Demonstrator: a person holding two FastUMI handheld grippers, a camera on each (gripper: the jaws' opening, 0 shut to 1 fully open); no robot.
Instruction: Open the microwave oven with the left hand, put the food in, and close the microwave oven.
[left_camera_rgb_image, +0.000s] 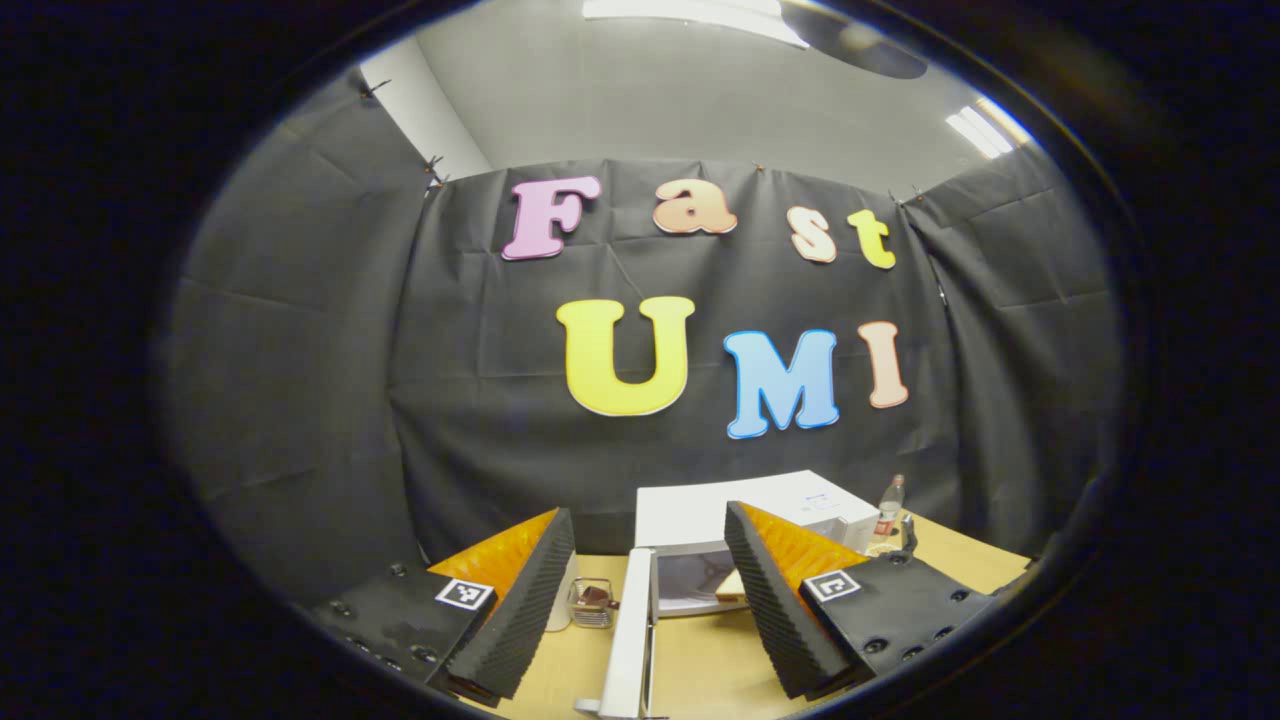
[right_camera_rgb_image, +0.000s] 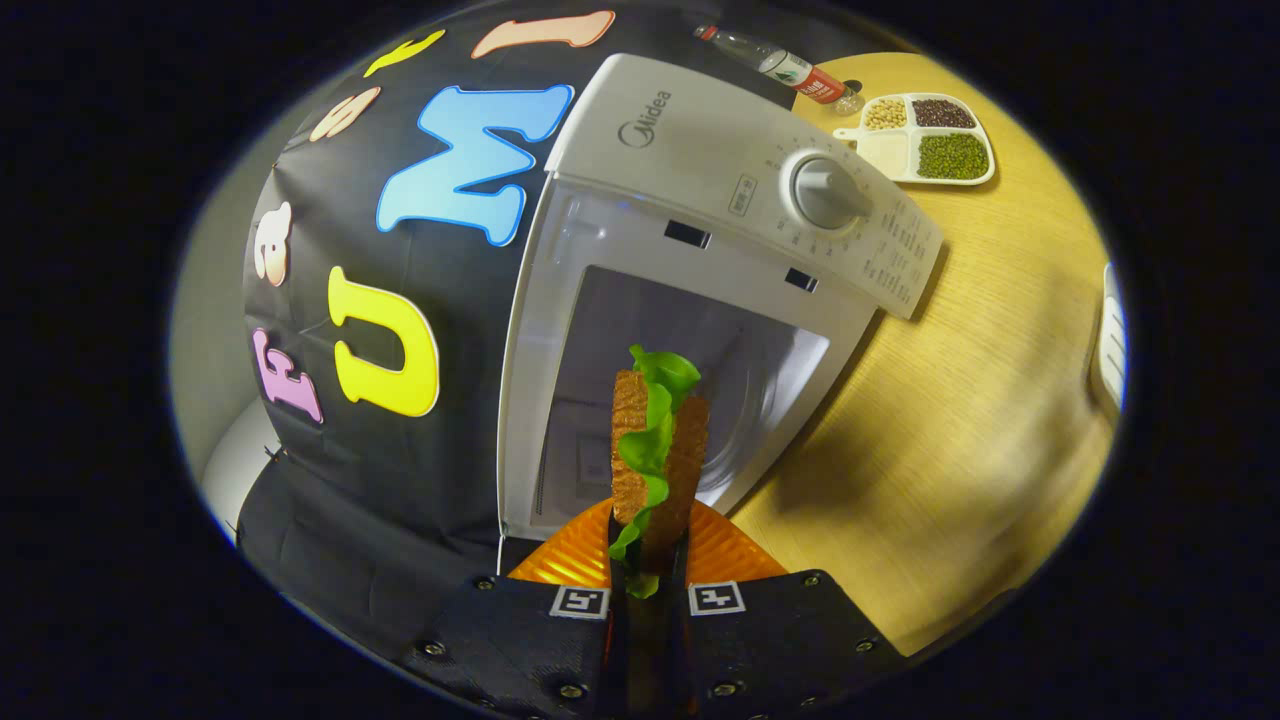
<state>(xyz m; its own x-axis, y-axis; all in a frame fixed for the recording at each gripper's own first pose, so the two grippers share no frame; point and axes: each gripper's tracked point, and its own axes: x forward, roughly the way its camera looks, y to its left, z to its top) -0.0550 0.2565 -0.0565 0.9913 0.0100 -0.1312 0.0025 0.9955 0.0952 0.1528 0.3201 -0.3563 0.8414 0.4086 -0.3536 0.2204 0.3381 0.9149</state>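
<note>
Sandwich of toasted brown bread with green lettuce (right_camera_rgb_image: 655, 440), clamped upright between the right tongs (right_camera_rgb_image: 648, 560), right in front of the cavity of the boxy white microwave oven (right_camera_rgb_image: 700, 170) at about 12 o'clock in the right gripper view. Not inside yet as far as can be told, just at the mouth.

Door part looks done: white microwave door (left_camera_rgb_image: 630, 640) swung wide, seen edge-on at 6 o'clock in the left gripper view, sitting between the left tongs (left_camera_rgb_image: 650, 600). Those spread apart, gripping nothing. Same view: a bit of the sandwich showing in the open cavity at about 5 o'clock.

So roughly halfway by the look of it. Left to do: slide the food in, set it down, let go, back out, then shut the door with the left.

Other stuff on the light wooden counter (right_camera_rgb_image: 960, 400): white divided tray of beans and grains (right_camera_rgb_image: 925, 140) and a clear plastic bottle with red label (right_camera_rgb_image: 785, 65), both up at 1 o'clock, well clear of the action.
</note>
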